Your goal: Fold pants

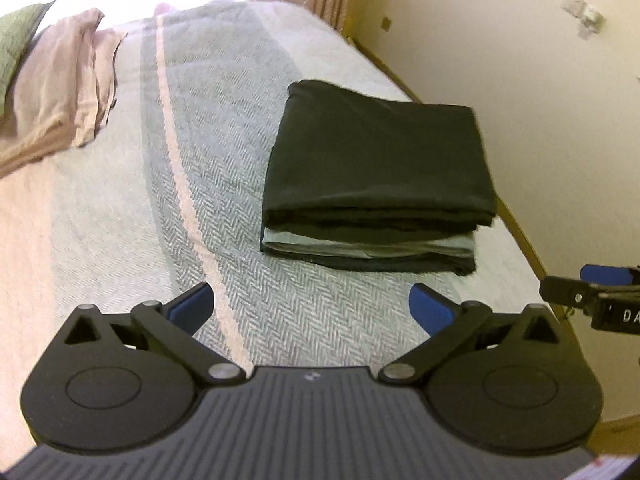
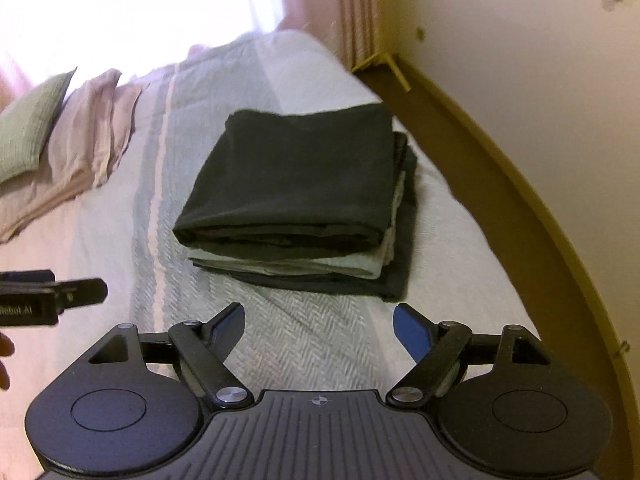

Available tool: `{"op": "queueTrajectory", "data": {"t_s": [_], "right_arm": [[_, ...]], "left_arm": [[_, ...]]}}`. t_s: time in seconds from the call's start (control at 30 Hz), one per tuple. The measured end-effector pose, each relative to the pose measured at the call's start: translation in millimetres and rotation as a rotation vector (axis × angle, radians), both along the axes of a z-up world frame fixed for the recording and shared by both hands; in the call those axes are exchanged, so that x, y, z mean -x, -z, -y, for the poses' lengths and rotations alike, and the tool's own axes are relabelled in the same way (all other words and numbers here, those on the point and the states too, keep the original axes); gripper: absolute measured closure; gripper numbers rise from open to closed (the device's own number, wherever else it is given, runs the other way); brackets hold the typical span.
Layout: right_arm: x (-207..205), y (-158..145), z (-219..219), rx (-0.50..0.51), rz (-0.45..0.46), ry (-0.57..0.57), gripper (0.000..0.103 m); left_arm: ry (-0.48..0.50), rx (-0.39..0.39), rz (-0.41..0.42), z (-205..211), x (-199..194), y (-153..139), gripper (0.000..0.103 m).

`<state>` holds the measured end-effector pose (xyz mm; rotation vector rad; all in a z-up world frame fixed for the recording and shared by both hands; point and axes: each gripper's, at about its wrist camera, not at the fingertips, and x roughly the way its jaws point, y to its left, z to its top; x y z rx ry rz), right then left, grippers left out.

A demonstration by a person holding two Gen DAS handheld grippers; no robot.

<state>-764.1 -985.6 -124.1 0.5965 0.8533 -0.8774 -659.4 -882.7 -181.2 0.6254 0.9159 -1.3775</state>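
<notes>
Closest to the lens is the left gripper (image 1: 312, 306), blue pads spread wide with nothing but bedspread between them, and the right gripper (image 2: 319, 326) looks the same from its own camera: jaws apart, pinching nothing. Both hang clear above the near part of the bed (image 1: 120, 216) instead of touching any cloth, which to me reads like the fold is finished and the hands are off it. The pants (image 1: 380, 160) sit further back, toward the right edge of the bed near the wall (image 1: 520, 80), folded into a tidy dark rectangle on top of a stack with a pale green-grey layer (image 1: 360, 242) and another dark piece (image 2: 320, 282) under it. Stacking them there keeps the rest of the blanket free, I'd guess. Pink pillows (image 1: 56, 84) and a green cushion (image 1: 16, 40) are far off on the left, well apart from the pile. The top fold looks square enough that I wouldn't fuss with it.
</notes>
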Motion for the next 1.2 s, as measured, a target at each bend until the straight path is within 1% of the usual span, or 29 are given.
{"op": "queueTrajectory", "data": {"t_s": [0.23,0.33,0.47,0.6,0.9,1.2], "right_arm": [[7.1,-28.4,-73.7,0.065,0.019,0.05,0.024],[10.0,-32.9,-97.8,0.067,0.018,0.069,0.024],[11.5,-37.9,-121.0,0.074,0.011,0.061,0.024],[11.8,-42.7,-129.1,0.08,0.011,0.048,0.024],[18.2,-48.4,-132.0,0.093,0.004,-0.007,0.024],[32.7,-51.2,-131.5,0.086,0.019,-0.01,0.024]], "left_arm": [[0.062,0.056,0.022,-67.1,7.9,-29.6,0.001],[0.06,0.049,0.014,-91.3,9.2,-34.7,0.001],[0.054,0.054,0.003,-117.3,13.3,-43.2,0.001],[0.043,0.063,-0.005,-132.3,15.4,-50.3,0.001],[-0.001,0.087,0.031,-145.4,30.1,-63.3,0.001],[-0.007,0.117,0.07,-151.3,44.6,-73.8,0.001]]}}
